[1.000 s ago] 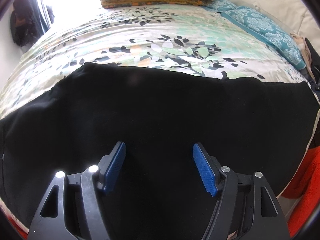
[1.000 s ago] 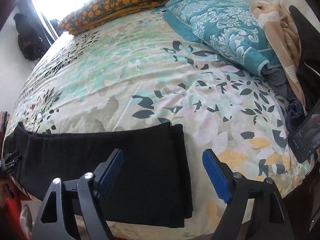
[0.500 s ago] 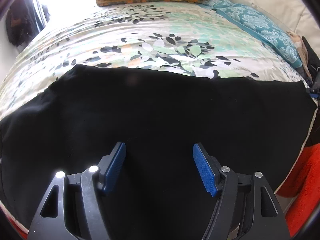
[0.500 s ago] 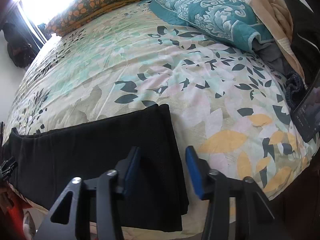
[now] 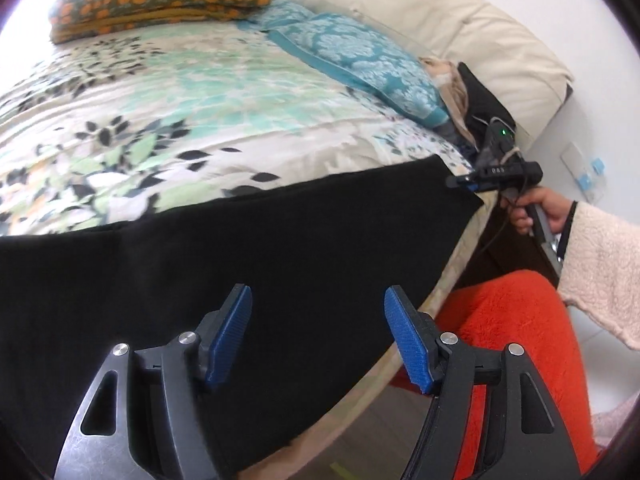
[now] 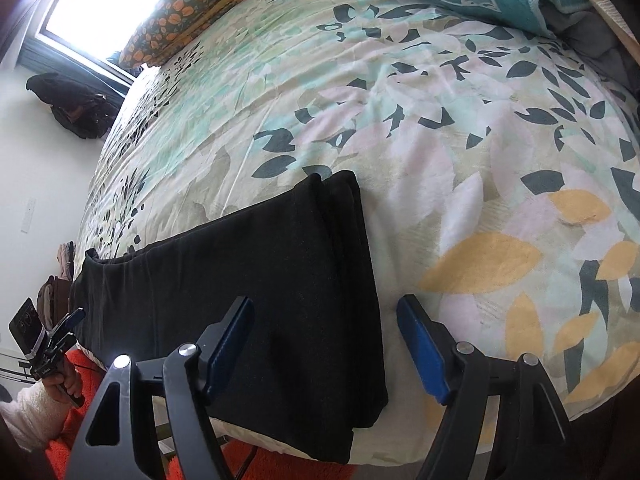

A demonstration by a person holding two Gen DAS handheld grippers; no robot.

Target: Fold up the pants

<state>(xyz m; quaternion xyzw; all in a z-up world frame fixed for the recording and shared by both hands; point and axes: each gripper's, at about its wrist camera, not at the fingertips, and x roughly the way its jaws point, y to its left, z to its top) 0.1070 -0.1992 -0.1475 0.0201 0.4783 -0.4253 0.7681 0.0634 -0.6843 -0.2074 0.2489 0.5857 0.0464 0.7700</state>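
Swung rightward: left gripper (image 5: 316, 336), fingers apart, empty. Right gripper (image 6: 326, 346), just narrowing, still apart, straddling black knit pants' (image 6: 256, 280) folded end on leaf-print bed (image 6: 440, 128); no legible writing.

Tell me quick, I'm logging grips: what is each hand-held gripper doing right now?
Left hand-held gripper: open, empty, above the black pants.
Right hand-held gripper: open, jaws just been closing, straddling the pants' end edge, not gripping.
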